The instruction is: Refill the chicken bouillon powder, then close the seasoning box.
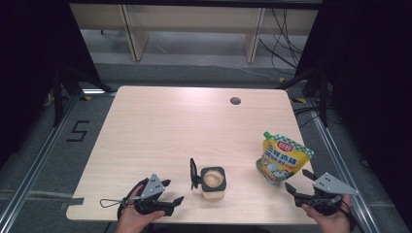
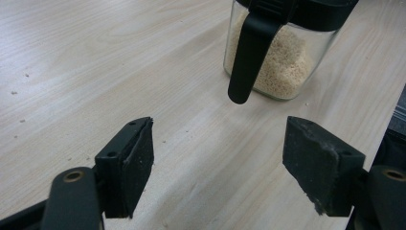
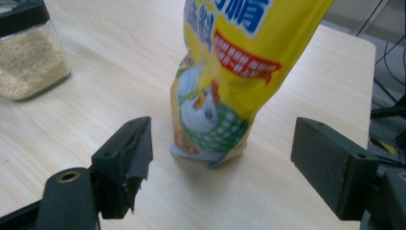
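Note:
A square glass jar (image 1: 213, 183) of pale granules stands near the table's front edge, its black lid (image 1: 194, 174) flipped open to the left. In the left gripper view the jar (image 2: 282, 67) stands ahead, its hanging lid flap (image 2: 249, 57) in front. My left gripper (image 1: 172, 192) rests open to the jar's left, nothing between its jaws. A yellow printed pouch (image 1: 281, 158) stands upright at the right. My right gripper (image 1: 299, 180) is open just in front of the pouch (image 3: 230, 72), its pads apart from it.
The light wooden table (image 1: 160, 126) has a round cable hole (image 1: 235, 101) at the back right. Its front edge runs just under both hands. Dark curtains flank both sides, and cables lie on the floor at the far right.

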The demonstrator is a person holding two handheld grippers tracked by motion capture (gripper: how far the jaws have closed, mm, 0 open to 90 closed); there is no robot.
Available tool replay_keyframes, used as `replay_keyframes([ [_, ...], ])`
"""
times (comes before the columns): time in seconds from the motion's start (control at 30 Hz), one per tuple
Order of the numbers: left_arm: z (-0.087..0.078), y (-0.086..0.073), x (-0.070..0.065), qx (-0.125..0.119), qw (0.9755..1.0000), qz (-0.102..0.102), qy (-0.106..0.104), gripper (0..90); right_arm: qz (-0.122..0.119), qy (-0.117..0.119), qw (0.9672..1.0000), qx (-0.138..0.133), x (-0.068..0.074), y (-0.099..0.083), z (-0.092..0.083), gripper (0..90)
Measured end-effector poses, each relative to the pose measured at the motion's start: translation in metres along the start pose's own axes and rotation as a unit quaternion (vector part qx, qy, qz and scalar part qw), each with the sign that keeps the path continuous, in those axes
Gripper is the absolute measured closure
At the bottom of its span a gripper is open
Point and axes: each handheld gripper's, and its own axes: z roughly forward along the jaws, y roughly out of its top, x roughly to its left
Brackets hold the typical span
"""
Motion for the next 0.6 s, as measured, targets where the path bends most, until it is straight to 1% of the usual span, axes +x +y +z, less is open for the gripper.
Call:
replay_keyframes([
  [0.03,0.0,0.0,0.0,0.0,1.0,0.0,0.0,25.8,0.007,0.002,1.0,0.002,0.002,-0.001,-0.001,22.7],
  [0.07,0.0,0.0,0.0,0.0,1.0,-0.006,0.003,25.7,0.012,0.008,0.9998,0.01,0.004,-0.002,-0.002,22.9],
  [0.1,0.001,0.0,0.0,0.0,1.0,-0.007,0.003,25.7,0.011,0.009,0.9999,0.01,0.005,-0.004,-0.002,22.8],
  [0.13,0.003,-0.001,-0.001,-0.004,0.9998,-0.021,0.0,25.6,0.01,0.015,0.9997,0.015,0.006,-0.005,-0.001,22.8],
  [0.17,0.002,0.0,0.001,0.002,0.9999,-0.01,0.002,25.6,0.006,0.015,0.9997,0.018,0.007,-0.007,-0.002,22.7],
  [0.2,0.002,0.0,0.001,0.002,0.9999,-0.01,0.001,25.6,0.002,0.017,0.9996,0.021,0.008,-0.008,-0.003,22.7],
  [0.23,0.003,0.0,0.001,0.002,1.0,-0.007,0.001,25.6,0.005,0.017,0.9996,0.023,0.01,-0.009,-0.003,23.1],
  [0.27,0.003,-0.001,0.0,-0.001,0.9999,-0.011,0.002,25.6,0.0,0.013,0.9995,0.028,0.011,-0.01,-0.004,23.5],
  [0.3,0.003,-0.001,0.0,0.001,0.9999,-0.013,0.002,25.6,-0.001,0.018,0.999,0.042,0.011,-0.01,-0.005,23.2],
  [0.33,0.003,-0.001,-0.001,0.0,0.9998,-0.018,-0.001,25.6,-0.01,0.01,0.9991,0.039,0.011,-0.011,-0.005,23.5],
  [0.37,0.003,0.0,-0.001,0.0,1.0,-0.008,-0.001,25.6,-0.015,0.013,0.9991,0.039,0.01,-0.012,-0.005,23.9],
  [0.4,0.004,0.0,-0.001,-0.005,1.0,-0.008,-0.002,25.7,-0.009,0.014,0.9991,0.04,0.011,-0.012,-0.005,23.4],
  [0.43,0.004,0.0,-0.001,-0.007,0.9999,-0.008,-0.002,25.8,-0.011,0.01,0.999,0.042,0.011,-0.012,-0.005,23.5],
  [0.47,0.003,0.0,0.0,0.0,1.0,-0.004,-0.002,25.8,-0.012,0.012,0.999,0.042,0.012,-0.012,-0.005,23.6],
  [0.5,0.004,-0.001,-0.001,0.0,0.9999,-0.017,-0.001,25.9,0.002,0.011,0.9988,0.048,0.014,-0.013,-0.006,23.7],
  [0.53,0.004,0.0,0.0,-0.001,1.0,-0.009,0.0,26.1,0.007,0.016,0.9983,0.056,0.016,-0.013,-0.006,23.7],
  [0.57,0.004,0.0,0.0,-0.001,0.9999,-0.012,-0.003,26.3,-0.023,0.011,0.9986,0.045,0.013,-0.013,-0.004,23.7],
  [0.6,0.004,0.001,0.0,-0.001,1.0,-0.007,-0.003,27.8,0.001,0.015,0.998,0.061,0.018,-0.013,-0.006,23.7],
])
